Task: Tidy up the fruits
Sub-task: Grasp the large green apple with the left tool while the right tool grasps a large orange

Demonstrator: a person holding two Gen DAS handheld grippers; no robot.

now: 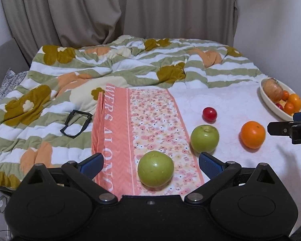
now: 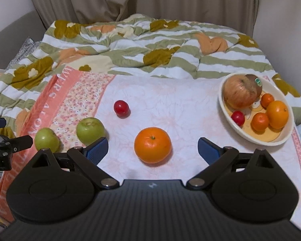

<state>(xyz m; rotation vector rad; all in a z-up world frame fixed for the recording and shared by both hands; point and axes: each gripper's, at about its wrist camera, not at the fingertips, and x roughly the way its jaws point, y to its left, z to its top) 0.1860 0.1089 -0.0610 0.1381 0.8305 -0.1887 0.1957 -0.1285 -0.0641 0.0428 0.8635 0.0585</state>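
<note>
Left gripper jaws spread wide, near green apple between them, not touching, on floral cloth. Second green apple, red plum, orange beyond. Bowl far right.

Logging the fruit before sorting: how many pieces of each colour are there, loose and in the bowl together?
Green: 2
Orange: 4
Small red: 2
Large reddish apple: 1
Total: 9

Left gripper and right gripper, jaws spread wide.
</note>
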